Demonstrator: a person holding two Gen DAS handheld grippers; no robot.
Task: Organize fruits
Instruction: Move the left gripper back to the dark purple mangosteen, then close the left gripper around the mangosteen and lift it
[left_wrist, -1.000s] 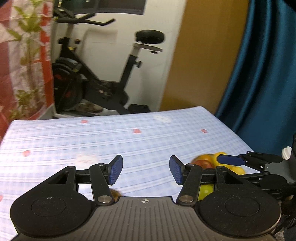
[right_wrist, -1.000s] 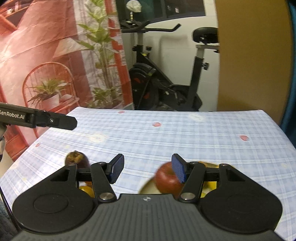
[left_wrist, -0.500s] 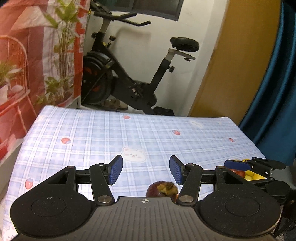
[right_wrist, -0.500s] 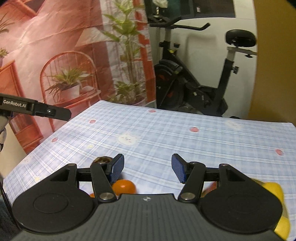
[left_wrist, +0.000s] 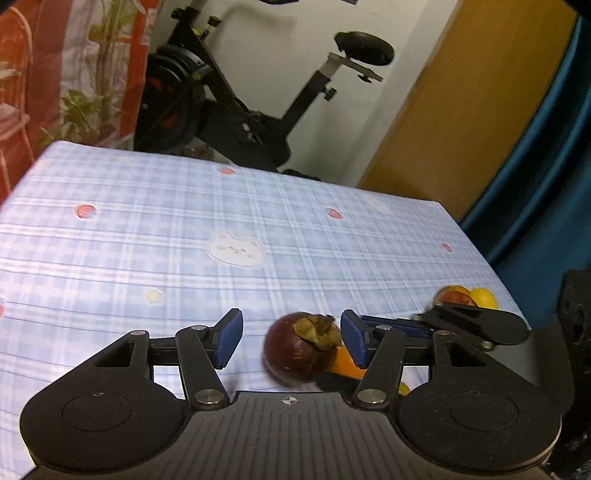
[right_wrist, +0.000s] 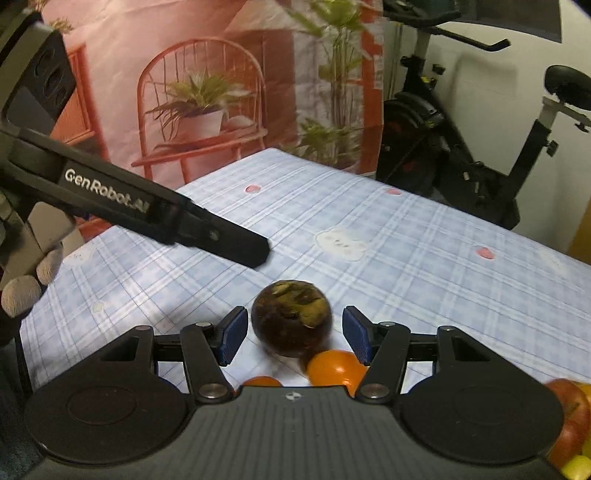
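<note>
Nearest in the left wrist view, the left gripper (left_wrist: 291, 343) shows ribbed grey plastic, matte black linkage arms with steel pivot pins and blue textured pads; its jaws have just been opening and stand apart, with the mangosteen (left_wrist: 301, 347) on the cloth between them, close to the right-hand pad though contact is hard to judge through the blur. The fruit is round, with a smooth, dark purple rind and a dry, leathery brown-green calyx; it is nearly a ball with no clear long axis, and its calyx end tips up and toward the right pad. Behind it, partly hidden, is a glossy orange fruit (left_wrist: 347, 363). The right gripper (right_wrist: 293, 338), of the same build, also has its fingers apart and loosely frames the mangosteen without pressing it; from here the calyx faces up toward the camera. Two smooth oranges lie just under that gripper, the larger one touching or just beside the mangosteen. At the right edge sit a red apple (right_wrist: 567, 417) and yellow fruits. All rest on a soft blue checked tablecloth (left_wrist: 184, 229) printed with strawberries and a bear face. Beyond the table stand a black exercise bike (left_wrist: 236, 110), a printed backdrop (right_wrist: 207, 92) of a wire chair and potted plants, and a blue curtain (left_wrist: 546, 147).
</note>
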